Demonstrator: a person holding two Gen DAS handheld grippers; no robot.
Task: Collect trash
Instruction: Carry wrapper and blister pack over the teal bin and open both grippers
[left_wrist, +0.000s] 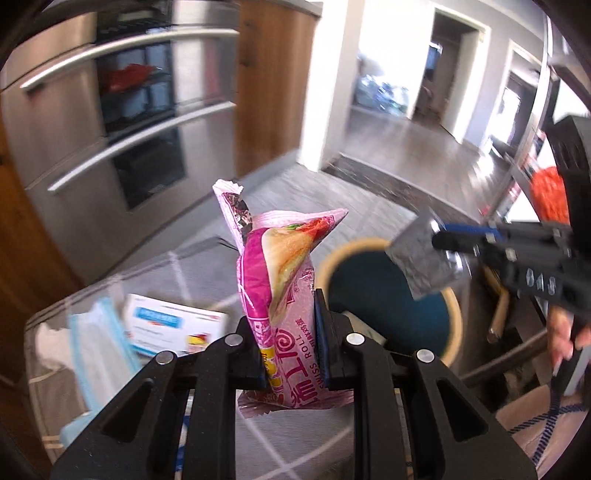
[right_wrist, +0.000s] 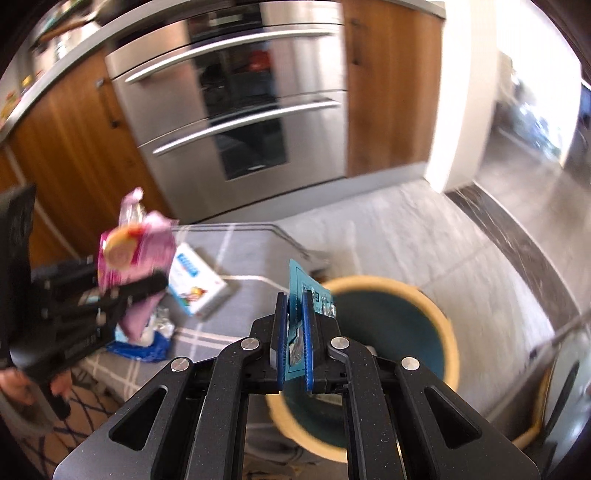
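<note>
Currently left gripper (left_wrist: 290, 343) pinches pink Swiss roll wrapper (left_wrist: 284, 295) upright at centre of left wrist frame, torn top flared. Right gripper (right_wrist: 294, 343) clamps teal foil sachet (right_wrist: 303, 291) between blue pads (right_wrist: 307, 332), centre of right wrist frame; same sachet shows silver back at right of left view. Round bin (right_wrist: 436, 317), tan rim, teal inside, sits on floor lower right of centre, just beyond sachet. Medicine box (right_wrist: 197, 286) and face mask (left_wrist: 96, 347) lie on glass table (left_wrist: 177, 266), left. Steel oven (right_wrist: 236, 96) fills upper frame.
</note>
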